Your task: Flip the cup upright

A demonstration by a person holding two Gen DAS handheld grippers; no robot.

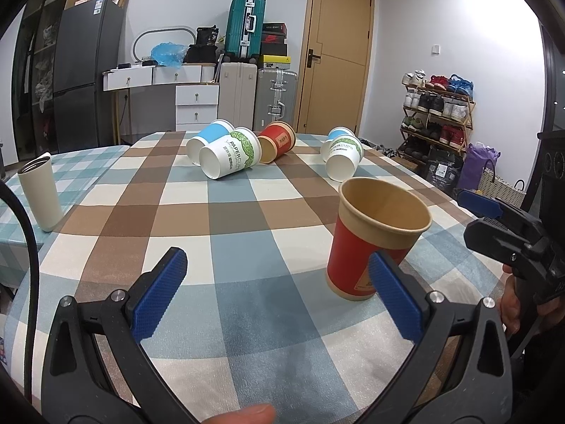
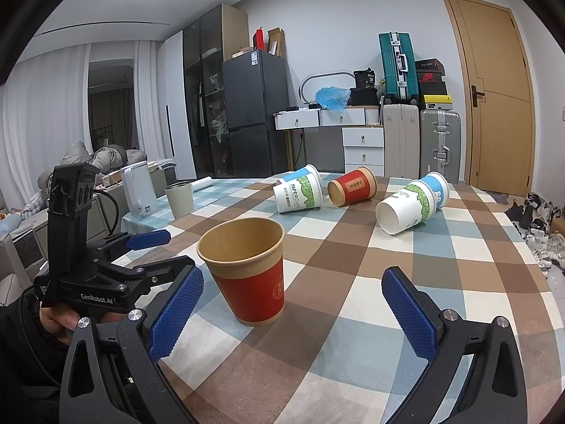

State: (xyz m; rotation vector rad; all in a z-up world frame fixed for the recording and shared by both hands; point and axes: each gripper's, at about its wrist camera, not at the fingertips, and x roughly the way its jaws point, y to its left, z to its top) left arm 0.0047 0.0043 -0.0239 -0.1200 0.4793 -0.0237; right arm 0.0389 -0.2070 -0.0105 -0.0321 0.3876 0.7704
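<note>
Through the left wrist view, you are holding the left gripper [image 1: 279, 296] wide apart over the checked tablecloth [image 1: 247, 219], gripping nothing. The red cup [image 1: 374, 243] is standing upright, mouth up, just beyond your right-hand pad and apart from it. Farther back, five cups are lying on their sides: a green-printed cup [image 1: 231, 157] beside a blue cup [image 1: 208, 137], a second red cup [image 1: 277, 141], and another green and blue pair [image 1: 344, 157].

Through the right wrist view, you are keeping the right gripper [image 2: 293, 314] spread wide too, and empty. The upright red cup [image 2: 250, 272] is sitting between its pads, nearer the left one, untouched. The left gripper [image 2: 137, 258] is showing at the left edge.

So one cup looks done; five appear to be waiting.
</note>
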